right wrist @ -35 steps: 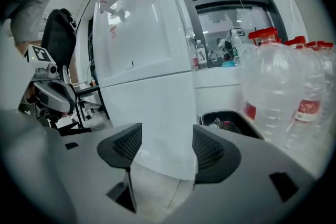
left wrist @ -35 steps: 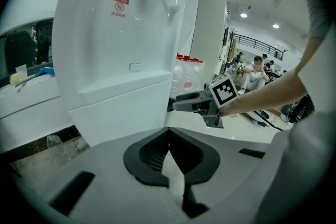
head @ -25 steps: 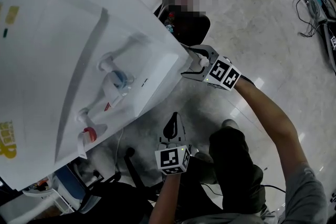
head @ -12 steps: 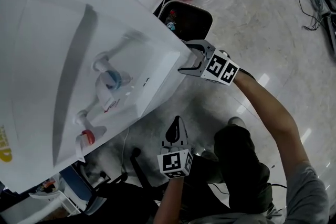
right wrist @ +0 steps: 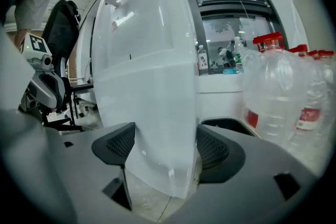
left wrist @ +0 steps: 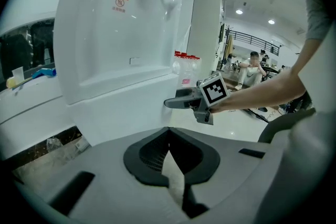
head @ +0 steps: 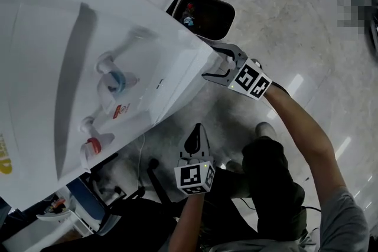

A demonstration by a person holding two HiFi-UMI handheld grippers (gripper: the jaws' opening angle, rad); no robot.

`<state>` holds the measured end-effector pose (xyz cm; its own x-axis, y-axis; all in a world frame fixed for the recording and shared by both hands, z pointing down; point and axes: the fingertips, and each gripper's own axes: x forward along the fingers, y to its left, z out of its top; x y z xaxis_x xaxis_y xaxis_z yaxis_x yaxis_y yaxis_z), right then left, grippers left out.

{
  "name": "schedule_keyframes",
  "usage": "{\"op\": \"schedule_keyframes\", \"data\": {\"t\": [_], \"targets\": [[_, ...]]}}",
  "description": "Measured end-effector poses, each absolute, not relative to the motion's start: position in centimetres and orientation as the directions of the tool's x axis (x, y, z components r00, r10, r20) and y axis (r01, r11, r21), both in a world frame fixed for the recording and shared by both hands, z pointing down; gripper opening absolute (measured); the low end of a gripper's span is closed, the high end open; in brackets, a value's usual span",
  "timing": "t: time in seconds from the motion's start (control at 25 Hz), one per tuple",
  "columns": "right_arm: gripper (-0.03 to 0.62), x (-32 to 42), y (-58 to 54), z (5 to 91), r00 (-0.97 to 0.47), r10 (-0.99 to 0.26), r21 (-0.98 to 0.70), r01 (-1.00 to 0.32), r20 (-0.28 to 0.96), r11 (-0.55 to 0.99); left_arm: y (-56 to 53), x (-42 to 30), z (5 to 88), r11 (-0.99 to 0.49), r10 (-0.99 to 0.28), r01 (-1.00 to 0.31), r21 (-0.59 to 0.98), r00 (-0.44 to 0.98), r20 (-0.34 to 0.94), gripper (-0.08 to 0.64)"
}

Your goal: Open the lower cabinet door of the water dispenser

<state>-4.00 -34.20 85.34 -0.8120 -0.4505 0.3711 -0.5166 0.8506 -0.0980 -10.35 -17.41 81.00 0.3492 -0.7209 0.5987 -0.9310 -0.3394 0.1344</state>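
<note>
1. Right gripper point(head: 209, 62) sits at the front corner of the white water dispenser point(head: 65, 38). Its jaws are spread wide around the edge of the lower cabinet door point(right wrist: 152, 113), one pad on each face (both pads look to be touching the panel).
2. In the left gripper view, the door point(left wrist: 118, 110) is the white front panel just below the tap alcove. It lies flush with the body, and the right gripper point(left wrist: 170, 104) meets its far edge from the side.
3. Left gripper point(head: 195, 140) hangs lower down, well apart from the dispenser and above the glossy floor point(head: 289, 26). Its jaws are pressed together with nothing between them (its own view shows the tips meeting), and it points towards the dispenser's front.
4. Two taps stick out of the alcove: a blue tap point(head: 115, 77) and, beside it, a red tap point(head: 93, 144).
5. A black waste bin point(head: 204, 12) stands just behind the gripped corner. Large clear water bottles point(right wrist: 278, 92) with red caps stand near it.
6. A black office chair point(right wrist: 60, 29) stands to the dispenser's other side, behind the left gripper point(right wrist: 44, 86).
</note>
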Motion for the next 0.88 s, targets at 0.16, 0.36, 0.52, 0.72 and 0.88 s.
{"op": "schedule_keyframes", "data": {"t": [0.16,0.36,0.52,0.72,0.88], "targets": [[0.374,-3.3,-32.9,85.4,-0.785,-0.504,-0.099,-0.569,0.360,0.816,-17.4,-9.7,80.4,-0.367,-0.713,-0.922,0.126,0.365,0.598,0.008],[0.374,-2.8,-31.8,85.4,-0.758,-0.534,-0.095,-0.604,0.374,0.792,-17.4,-9.7,79.9,-0.366,-0.714,-0.921,0.131,0.368,0.595,0.008],[0.374,-2.4,-30.5,85.4,-0.719,-0.576,-0.097,-0.653,0.389,0.751,-16.7,-9.4,79.1,-0.376,-0.712,-0.917,0.135,0.379,0.591,0.008],[0.374,-1.6,-28.2,85.4,-0.656,-0.632,-0.105,-0.723,0.413,0.682,-15.0,-9.4,78.4,-0.390,-0.697,-0.909,0.146,0.395,0.598,0.008],[0.373,-1.0,-26.0,85.4,-0.598,-0.673,-0.113,-0.778,0.436,0.618,-13.3,-9.5,78.1,-0.426,-0.673,-0.895,0.135,0.413,0.614,0.008]]}}
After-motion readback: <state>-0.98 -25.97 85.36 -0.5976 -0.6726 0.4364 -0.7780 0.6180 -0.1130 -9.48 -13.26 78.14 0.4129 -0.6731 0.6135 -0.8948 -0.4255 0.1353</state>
